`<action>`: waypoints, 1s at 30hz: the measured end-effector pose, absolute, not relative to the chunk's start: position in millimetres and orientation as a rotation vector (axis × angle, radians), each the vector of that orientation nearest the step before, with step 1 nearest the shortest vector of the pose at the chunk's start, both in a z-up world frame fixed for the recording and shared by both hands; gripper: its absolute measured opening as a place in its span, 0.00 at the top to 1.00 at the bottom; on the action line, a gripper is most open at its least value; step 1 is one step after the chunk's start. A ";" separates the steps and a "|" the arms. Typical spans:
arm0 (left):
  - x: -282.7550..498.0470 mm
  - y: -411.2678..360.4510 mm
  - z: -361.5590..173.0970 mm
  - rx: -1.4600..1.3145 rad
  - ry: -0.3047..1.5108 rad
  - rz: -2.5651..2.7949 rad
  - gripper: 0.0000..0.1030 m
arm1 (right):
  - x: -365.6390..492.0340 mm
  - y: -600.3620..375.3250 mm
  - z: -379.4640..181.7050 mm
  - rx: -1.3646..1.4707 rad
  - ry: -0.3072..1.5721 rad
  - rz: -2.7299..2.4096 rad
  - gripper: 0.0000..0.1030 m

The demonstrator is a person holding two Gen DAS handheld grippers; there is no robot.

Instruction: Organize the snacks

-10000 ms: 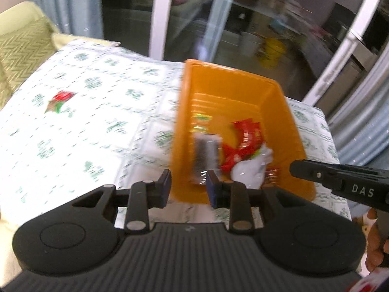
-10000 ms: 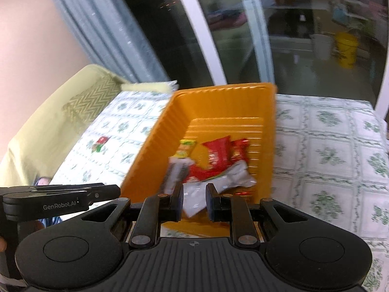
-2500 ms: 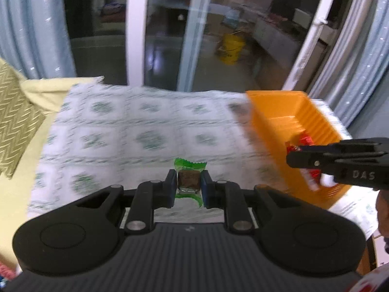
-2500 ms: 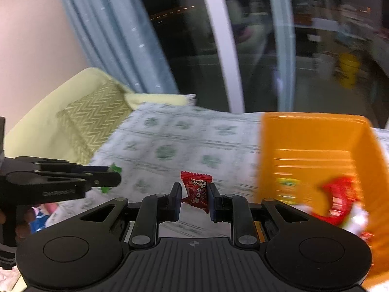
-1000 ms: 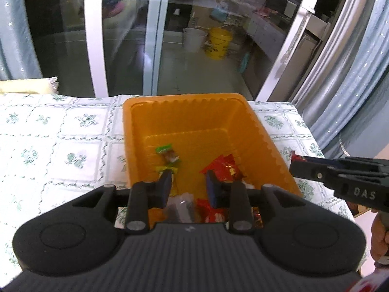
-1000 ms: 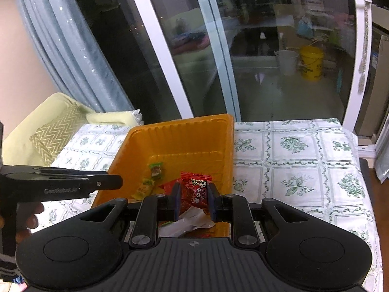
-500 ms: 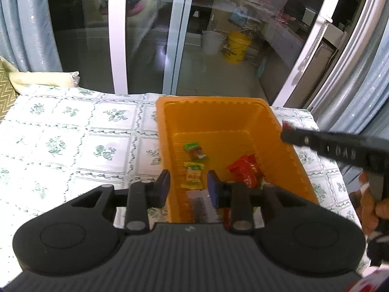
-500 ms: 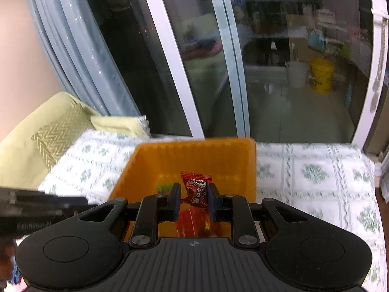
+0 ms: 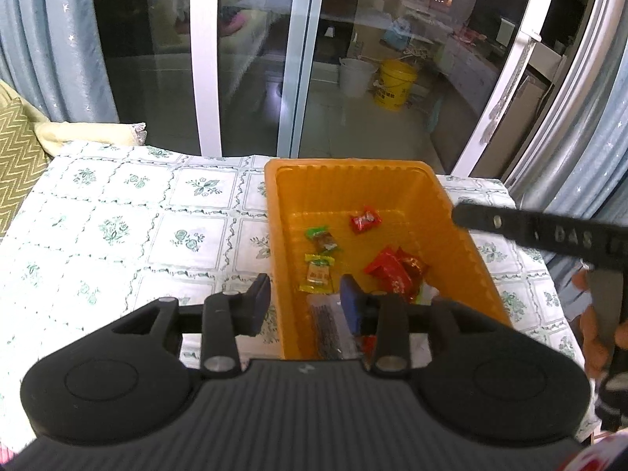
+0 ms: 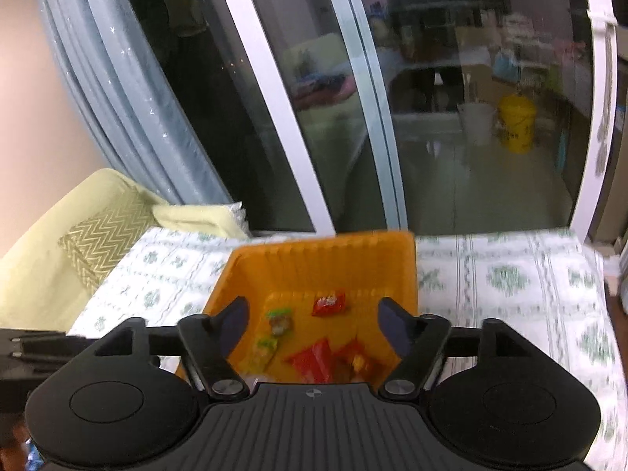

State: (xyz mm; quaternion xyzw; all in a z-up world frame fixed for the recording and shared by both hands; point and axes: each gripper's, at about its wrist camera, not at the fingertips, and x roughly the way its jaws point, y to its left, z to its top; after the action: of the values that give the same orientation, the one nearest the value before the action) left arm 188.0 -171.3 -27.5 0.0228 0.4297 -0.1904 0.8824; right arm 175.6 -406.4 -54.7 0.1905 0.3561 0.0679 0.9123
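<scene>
An orange bin stands on the table and holds several wrapped snacks. A small red candy lies near its far wall, beside a green-wrapped sweet, a yellow packet and red packets. My left gripper hangs over the bin's near left corner, its jaws opening with nothing between them. My right gripper is above the bin, its jaws opening wide and empty. The red candy lies loose on the bin floor below them. A right gripper finger reaches in over the bin's right rim.
The table wears a white cloth with green flowers. A pale yellow sofa with a zigzag cushion adjoins its left side. Glass sliding doors and blue curtains stand behind. A person's hand holds the right gripper's handle.
The right gripper's jaws have sprung apart and the red candy they held now lies on the bin floor. The left gripper's jaws have widened and it has drawn up and back.
</scene>
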 end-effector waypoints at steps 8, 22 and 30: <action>145.0 -175.3 -18.6 0.042 0.881 -0.359 0.59 | 125.4 -404.7 -46.6 0.389 0.801 0.169 0.18; 66.7 -166.2 -15.1 -0.032 0.927 -0.212 0.51 | 61.2 -391.7 -41.9 0.292 0.906 0.278 0.18; 45.7 -157.2 -19.7 -0.036 0.970 -0.180 0.51 | 49.2 -379.8 -51.9 0.270 0.993 0.270 0.18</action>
State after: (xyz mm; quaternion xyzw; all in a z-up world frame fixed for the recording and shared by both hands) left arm 45.7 -157.2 -19.7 -0.0171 0.4657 -0.0863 0.8806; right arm 49.2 -379.8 -51.9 0.1285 0.4735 0.1286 0.8619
